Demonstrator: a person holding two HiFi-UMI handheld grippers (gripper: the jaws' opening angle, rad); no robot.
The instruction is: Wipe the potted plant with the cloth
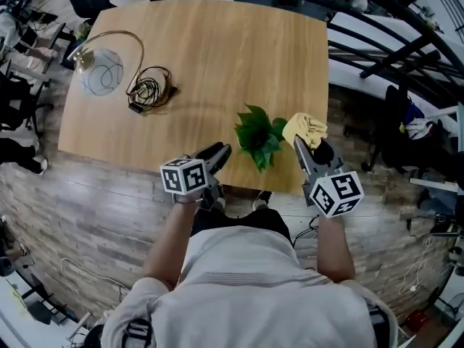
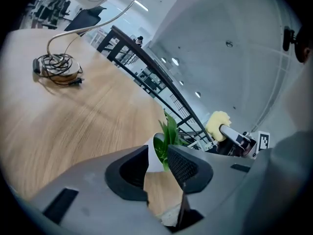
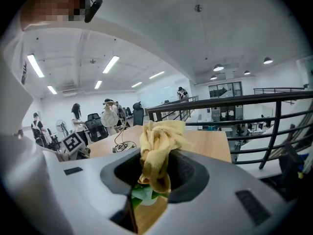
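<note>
A small potted plant (image 1: 259,138) with green leaves stands near the table's front edge. My right gripper (image 1: 302,142) is just to its right, shut on a bunched yellow cloth (image 1: 305,128) that sits level with the leaves. In the right gripper view the cloth (image 3: 157,151) fills the jaws of that gripper (image 3: 154,180), and plant leaves (image 3: 143,193) show below it. My left gripper (image 1: 220,151) is a short way to the plant's left, open by a narrow gap with nothing in it. The left gripper view shows the plant (image 2: 169,130) beyond the jaws of that gripper (image 2: 157,152).
The wooden table (image 1: 217,56) holds a desk lamp with a round wire shade (image 1: 101,71) and a coil of dark cable (image 1: 149,89) at the far left. Black railings (image 1: 391,56) run along the right side. The floor lies below the table's front edge.
</note>
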